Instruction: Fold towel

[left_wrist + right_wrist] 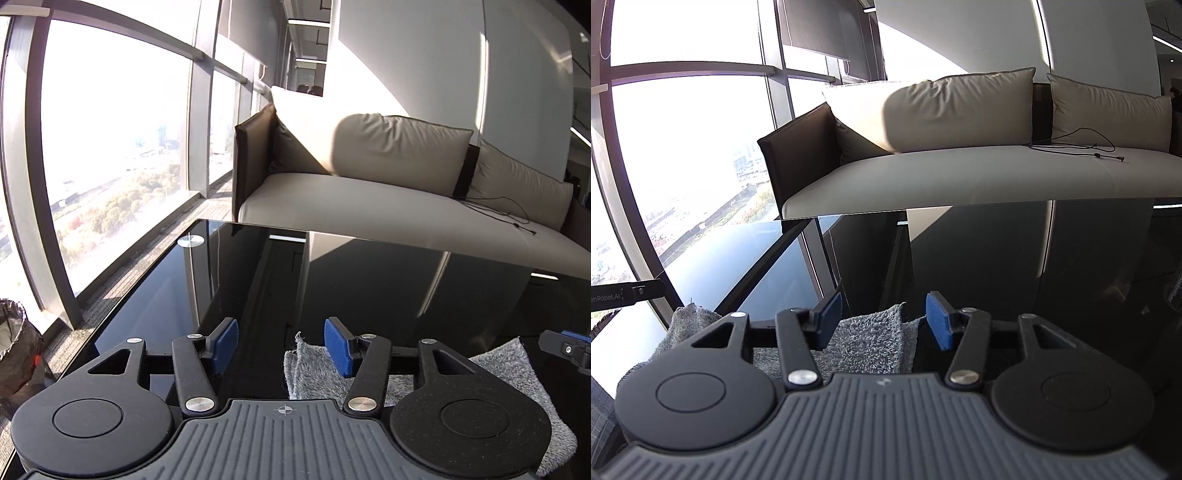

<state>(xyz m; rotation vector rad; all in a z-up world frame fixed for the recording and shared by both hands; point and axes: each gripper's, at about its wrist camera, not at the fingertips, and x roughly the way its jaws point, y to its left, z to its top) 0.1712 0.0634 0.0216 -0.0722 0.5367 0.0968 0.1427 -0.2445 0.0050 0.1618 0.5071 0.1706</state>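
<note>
A bin lined with a crinkled bag [14, 343] stood on the carpet off the left edge of the black glass table [229, 280]. The left gripper [281, 345] hung low over the table's near edge, its blue pads [226, 341] spread wide and holding nothing. A corner of the grey fluffy towel [314, 369] lay under its right finger, the cloth running on rightward along that near edge. The right gripper [884, 321] was likewise spread apart over the towel [868, 339], a folded edge lying between its fingers without being pinched. Beyond the table's far edge stood a beige sofa [960, 173] with a black cable [1082, 147] on its seat.
</note>
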